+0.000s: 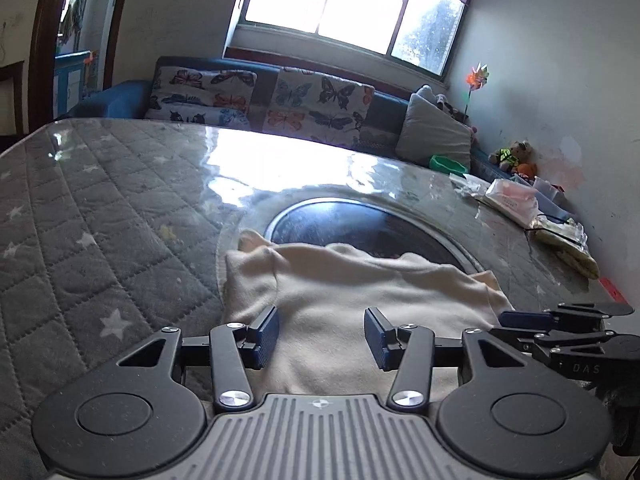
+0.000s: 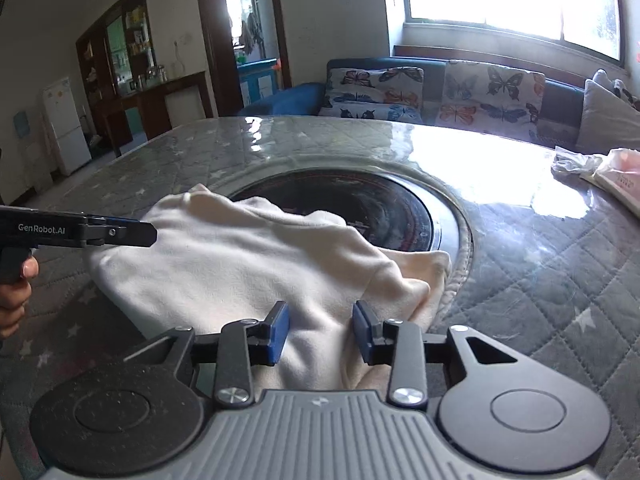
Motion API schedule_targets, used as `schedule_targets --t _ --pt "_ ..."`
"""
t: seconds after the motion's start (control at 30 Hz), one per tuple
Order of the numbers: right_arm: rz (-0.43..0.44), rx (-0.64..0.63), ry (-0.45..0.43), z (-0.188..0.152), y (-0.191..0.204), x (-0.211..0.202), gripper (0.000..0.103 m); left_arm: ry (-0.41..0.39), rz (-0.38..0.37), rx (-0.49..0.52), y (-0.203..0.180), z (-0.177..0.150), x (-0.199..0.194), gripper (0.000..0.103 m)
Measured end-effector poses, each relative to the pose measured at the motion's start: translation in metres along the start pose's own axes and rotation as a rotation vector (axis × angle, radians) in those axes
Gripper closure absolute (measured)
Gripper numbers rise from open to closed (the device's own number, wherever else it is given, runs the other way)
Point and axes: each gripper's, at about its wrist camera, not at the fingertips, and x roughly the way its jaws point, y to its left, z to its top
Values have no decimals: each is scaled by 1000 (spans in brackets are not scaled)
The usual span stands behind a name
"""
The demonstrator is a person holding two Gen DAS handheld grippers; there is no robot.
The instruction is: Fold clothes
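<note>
A cream garment (image 1: 352, 292) lies in a loose, partly folded heap on my bench (image 1: 100, 216), which is covered by a grey quilted cloth with white stars under a clear glossy sheet. The garment's far edge drapes over the rim of the round dark inset (image 2: 380, 208) in the middle of the bench.

My left tongs (image 1: 320, 336) are spread wide over the near edge of the garment, the blue pads (image 1: 266, 334) apart with cloth showing between them and nothing pinched. My right tongs (image 2: 320, 332) are likewise open over the garment's near right side, close to its bunched corner, gripping nothing.

In the right wrist view my left tongs come in from the left at the garment's left edge, with my left hand (image 2: 14, 292) behind them.

A plastic-wrapped packet (image 1: 508, 200) lies at the bench's far right. Behind the bench, a sofa carries butterfly-print cushions (image 2: 376, 92) under a bright window (image 1: 352, 4).
</note>
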Motion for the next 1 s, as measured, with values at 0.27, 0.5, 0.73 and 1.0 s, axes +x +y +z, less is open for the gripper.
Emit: schedule_targets --t 0.27,0.5,0.73,1.0 --pt "-71 92 -22 1 -20 -8 54 -24 103 -32 13 6 3 30" --pt "-78 202 -18 -7 -42 -6 53 44 119 -71 19 4 19 25" --pt "-62 226 -16 -10 -44 -1 54 76 96 -65 15 1 24 28" --pt "-75 105 -52 5 -19 -12 54 83 78 -109 22 7 20 28"
